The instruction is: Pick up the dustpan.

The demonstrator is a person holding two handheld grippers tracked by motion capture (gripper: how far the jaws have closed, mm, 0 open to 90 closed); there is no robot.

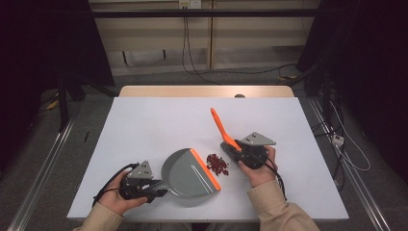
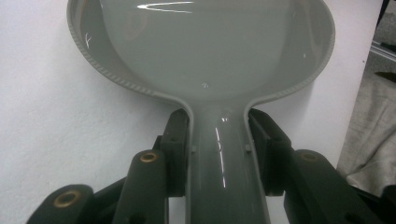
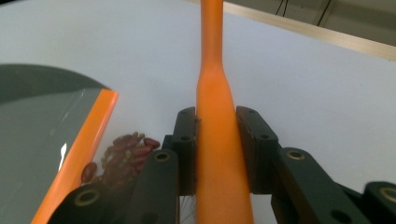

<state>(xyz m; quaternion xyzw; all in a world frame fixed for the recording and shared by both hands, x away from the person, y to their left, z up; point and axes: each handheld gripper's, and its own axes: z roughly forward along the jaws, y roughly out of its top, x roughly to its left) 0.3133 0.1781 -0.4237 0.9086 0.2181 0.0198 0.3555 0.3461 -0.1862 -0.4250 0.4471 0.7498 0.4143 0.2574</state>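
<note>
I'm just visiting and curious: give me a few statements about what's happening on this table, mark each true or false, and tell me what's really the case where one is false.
1. The left gripper is clamped on the grey dustpan by its handle. True.
2. The right gripper hangs open above the table. False: it is shut on the orange brush handle.
3. The red beans lie in a small pile just outside the dustpan's orange lip. True.
4. The dustpan is already full of beans. False: its bowl is bare.

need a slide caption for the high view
Left tongs hold a grey dustpan; right tongs hold an orange brush beside red beans.
</note>
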